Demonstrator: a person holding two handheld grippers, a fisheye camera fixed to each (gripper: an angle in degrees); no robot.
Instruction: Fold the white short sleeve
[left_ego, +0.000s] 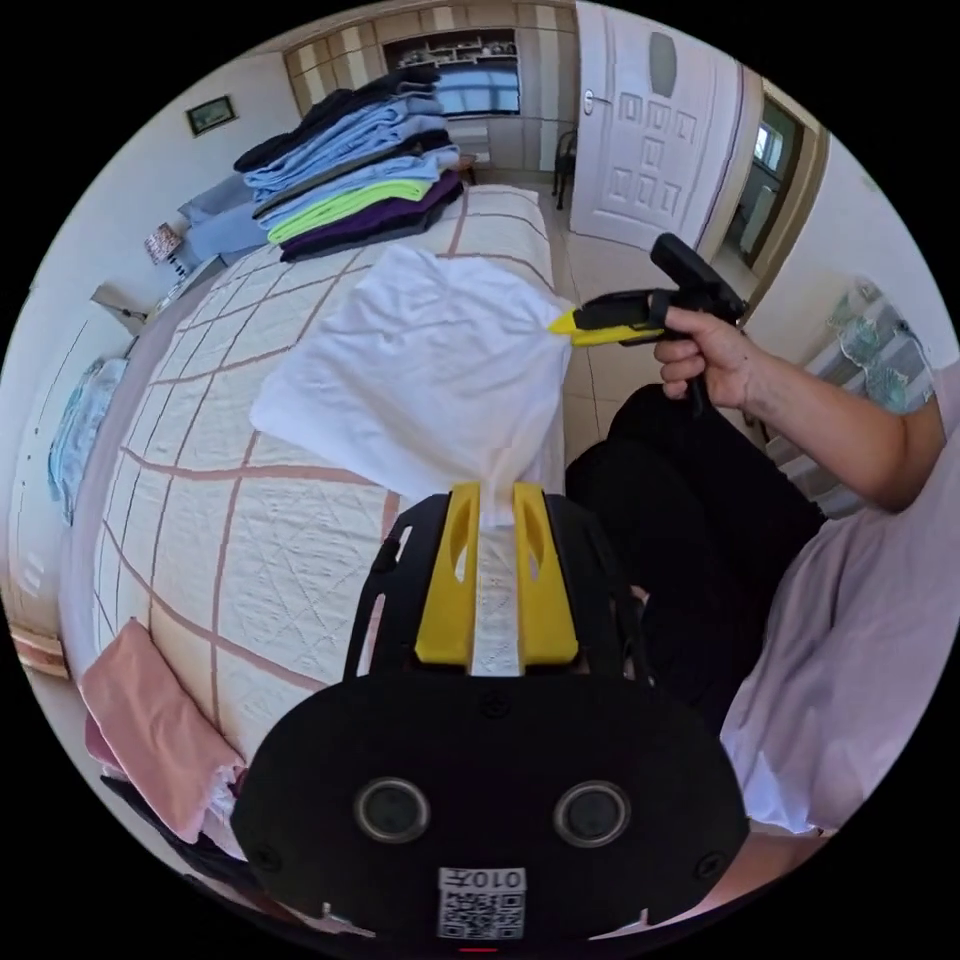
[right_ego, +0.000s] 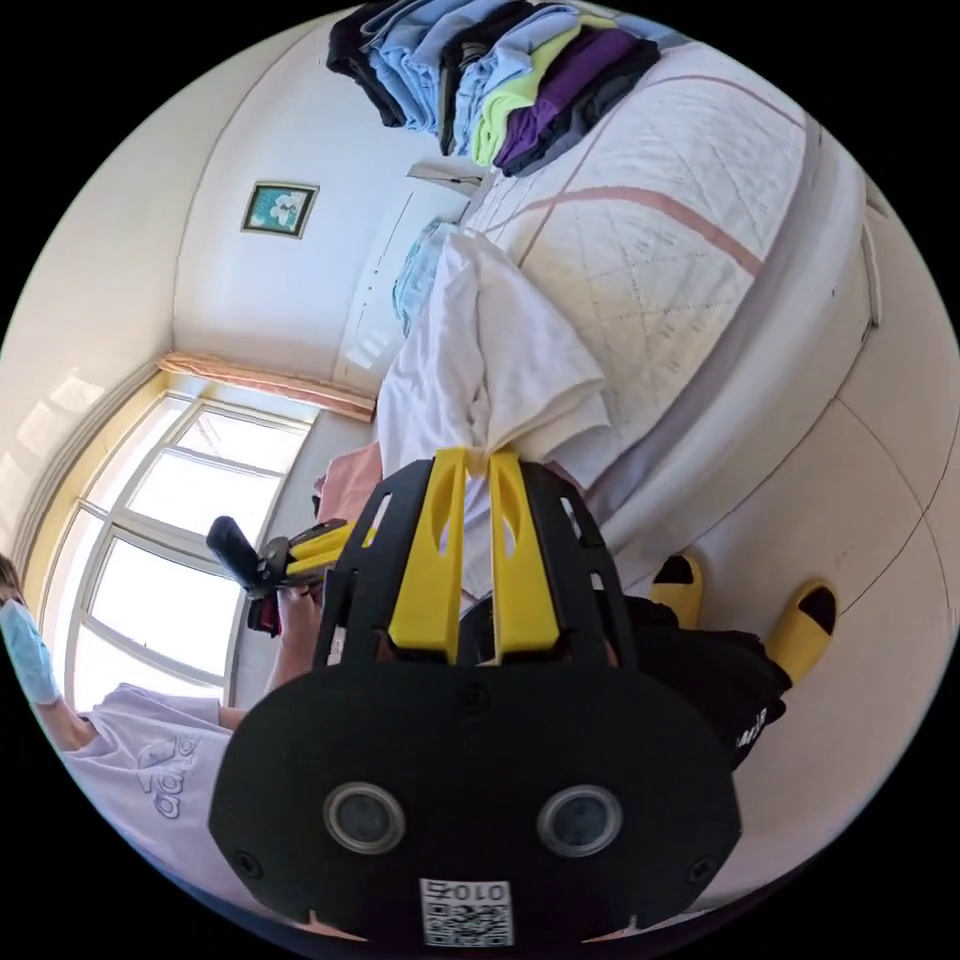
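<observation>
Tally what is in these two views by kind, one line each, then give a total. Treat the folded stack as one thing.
White short sleeve: 1
Hand-held gripper: 2, left and right, each shut on a corner of the shirt
Stack of folded clothes: 1
Pink folded cloth: 1
Yellow slipper: 2
Framed picture: 1
Total: 8

Two tongs (left_ego: 497, 487), one white shirt (left_ego: 420, 370), two yellow slippers (right_ego: 800, 625).
</observation>
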